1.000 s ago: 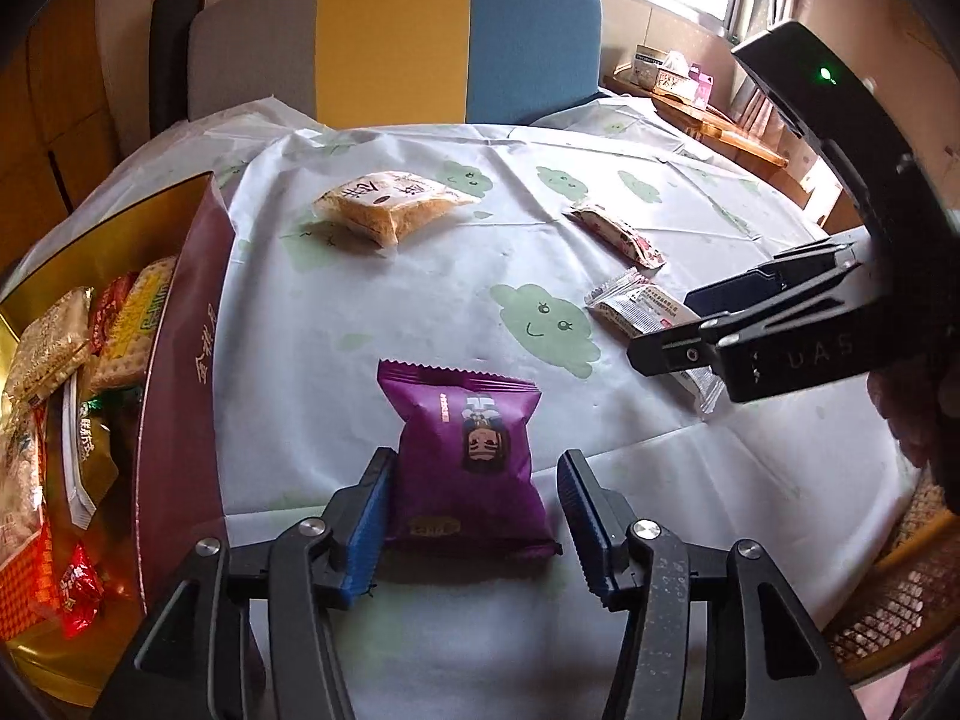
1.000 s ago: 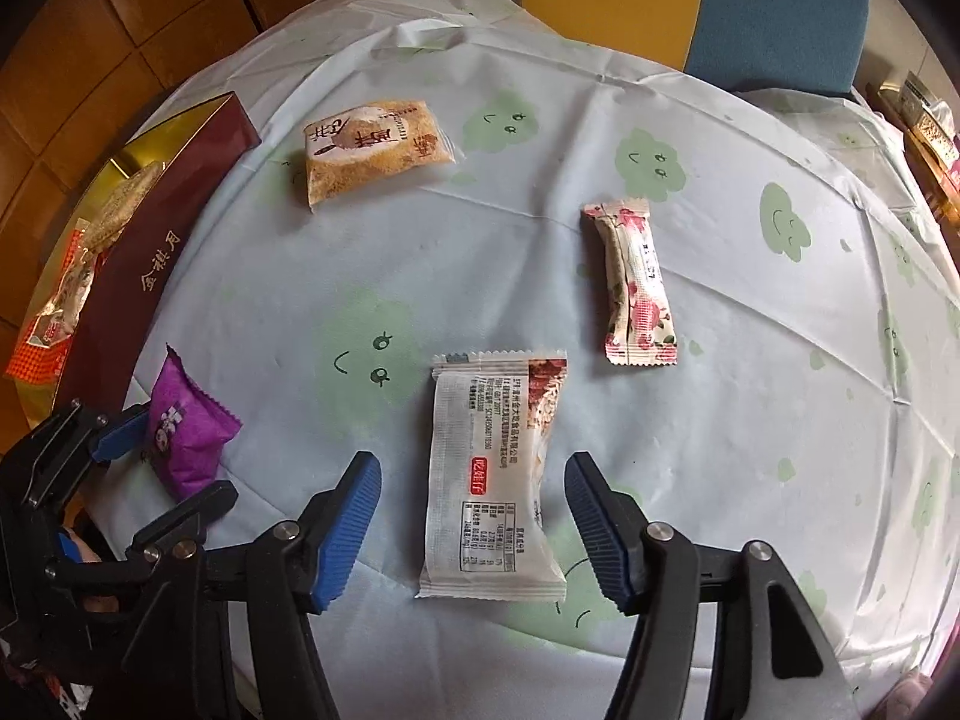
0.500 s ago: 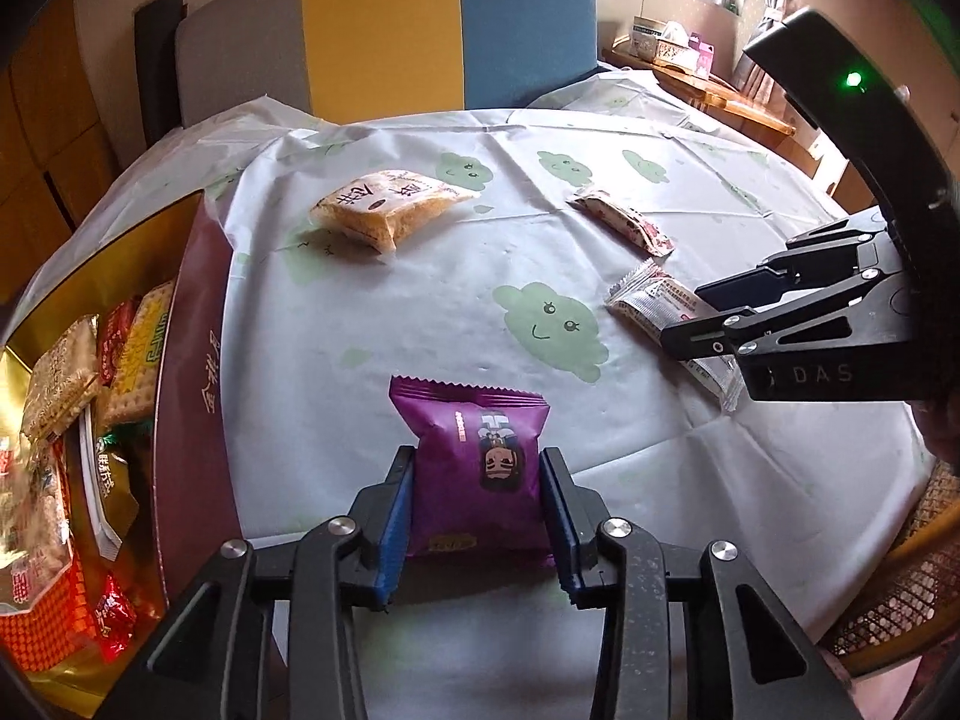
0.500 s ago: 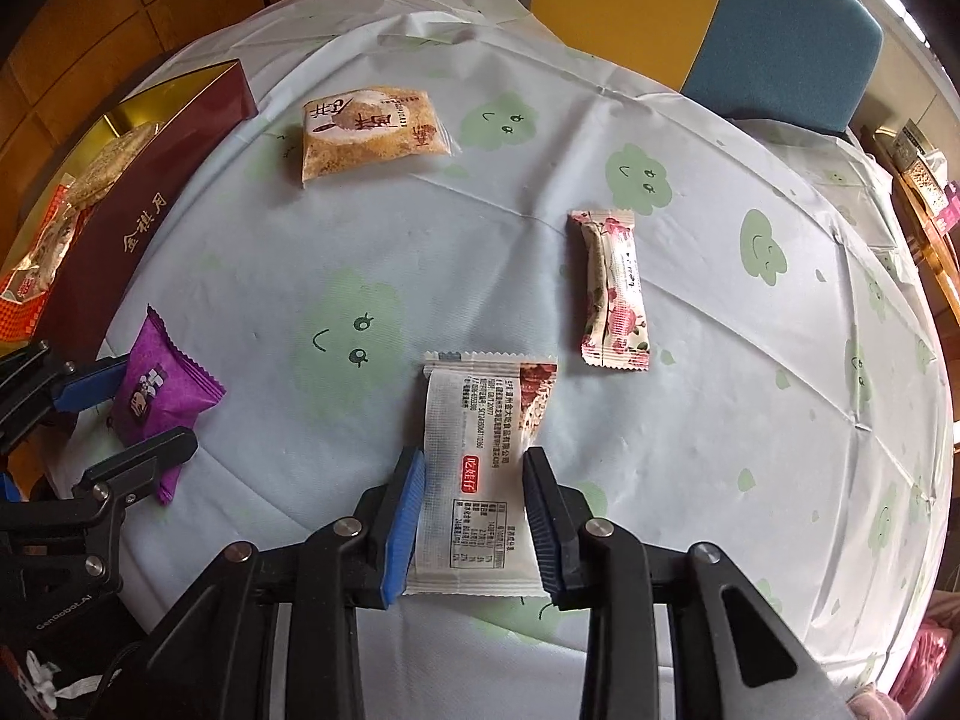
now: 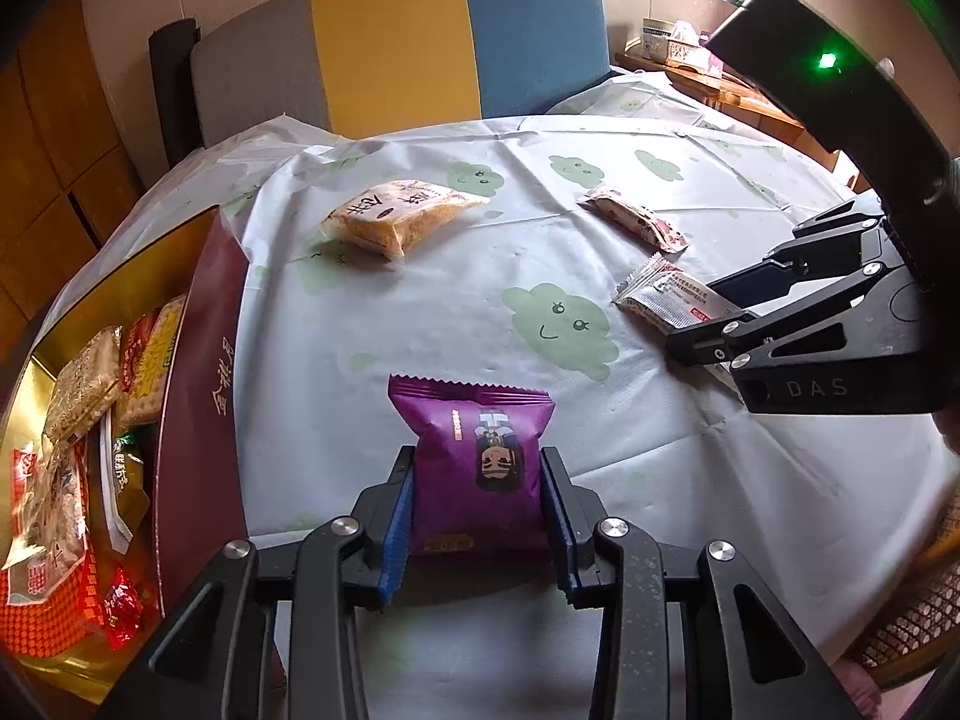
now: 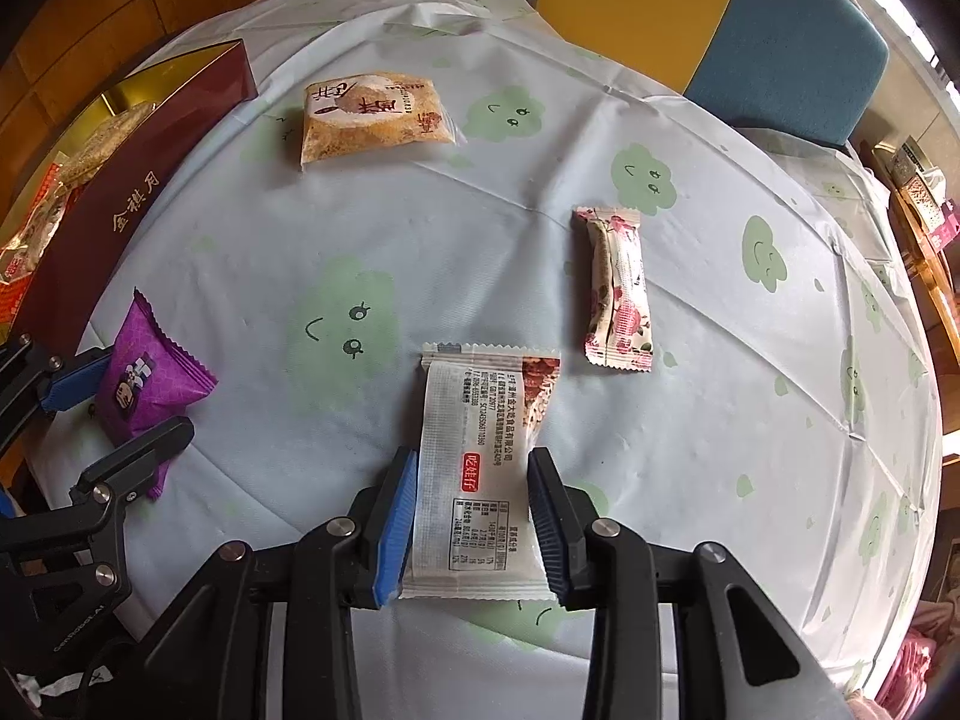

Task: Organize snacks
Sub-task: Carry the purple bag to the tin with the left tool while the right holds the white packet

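My left gripper (image 5: 477, 483) is shut on a purple snack packet (image 5: 477, 456), which also shows in the right wrist view (image 6: 147, 384), at the table's near left. My right gripper (image 6: 471, 489) is shut on a white snack packet (image 6: 486, 468) with red and black print, seen too in the left wrist view (image 5: 666, 300). Both packets look slightly raised off the cloth. A tan cracker packet (image 6: 369, 120) and a pink floral bar (image 6: 618, 288) lie on the tablecloth farther back.
A maroon and gold gift box (image 5: 198, 372) with several snacks inside stands at the table's left edge. The round table carries a pale cloth (image 6: 420, 252) with green cloud faces. A grey, yellow and blue chair (image 5: 390, 42) stands behind it. A wooden shelf (image 5: 720, 90) is at far right.
Both grippers went from open around their packets to shut on them. Both views now show the packets held firm between the jaws, and the cameras have drawn slightly up.
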`<state>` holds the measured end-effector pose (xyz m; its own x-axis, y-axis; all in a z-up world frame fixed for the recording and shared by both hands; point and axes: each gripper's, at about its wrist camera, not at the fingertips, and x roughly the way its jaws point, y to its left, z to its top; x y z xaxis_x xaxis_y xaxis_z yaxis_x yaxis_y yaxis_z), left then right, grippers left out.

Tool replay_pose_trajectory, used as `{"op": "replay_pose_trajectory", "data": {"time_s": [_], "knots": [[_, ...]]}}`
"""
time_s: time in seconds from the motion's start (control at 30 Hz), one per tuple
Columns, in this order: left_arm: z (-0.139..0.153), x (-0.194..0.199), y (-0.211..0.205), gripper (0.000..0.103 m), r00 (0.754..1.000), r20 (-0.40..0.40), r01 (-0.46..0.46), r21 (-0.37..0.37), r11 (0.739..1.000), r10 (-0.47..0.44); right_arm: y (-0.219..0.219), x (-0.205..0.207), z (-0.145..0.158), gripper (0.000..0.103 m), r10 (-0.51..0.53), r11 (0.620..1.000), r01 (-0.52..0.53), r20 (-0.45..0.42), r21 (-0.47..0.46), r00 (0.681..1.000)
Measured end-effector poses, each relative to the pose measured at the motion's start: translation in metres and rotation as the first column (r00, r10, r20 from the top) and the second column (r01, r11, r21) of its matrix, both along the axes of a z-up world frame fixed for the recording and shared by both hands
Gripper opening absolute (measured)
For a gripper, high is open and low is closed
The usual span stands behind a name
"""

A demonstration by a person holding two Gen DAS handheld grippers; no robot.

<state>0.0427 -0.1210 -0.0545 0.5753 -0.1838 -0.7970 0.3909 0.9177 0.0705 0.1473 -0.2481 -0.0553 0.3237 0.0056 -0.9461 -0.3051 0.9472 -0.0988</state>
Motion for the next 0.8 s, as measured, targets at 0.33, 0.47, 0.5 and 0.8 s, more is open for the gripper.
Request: {"op": "replay_pose_trajectory", "data": {"time_s": [0.33,0.47,0.5,0.8], "knots": [[0.029,-0.010,0.007,0.038,0.998,0.056,-0.014,-0.053,0.999,0.017,0.003,-0.003,0.000,0.037,0.018,1.000,-0.018,0.009,-0.008,1.000],[0.047,-0.014,0.011,0.038,0.996,0.087,-0.011,-0.074,0.997,0.017,0.000,0.000,-0.003,0.039,0.017,1.000,-0.017,0.013,-0.004,1.000],[0.051,-0.015,0.014,0.038,0.995,0.092,-0.016,-0.084,0.996,0.024,0.000,-0.001,-0.003,0.039,0.017,1.000,-0.017,0.013,-0.007,1.000],[0.090,-0.012,0.060,0.039,0.983,0.115,-0.122,-0.179,0.976,0.144,0.010,-0.007,-0.003,0.039,0.056,0.997,-0.053,0.040,-0.062,0.998]]}}
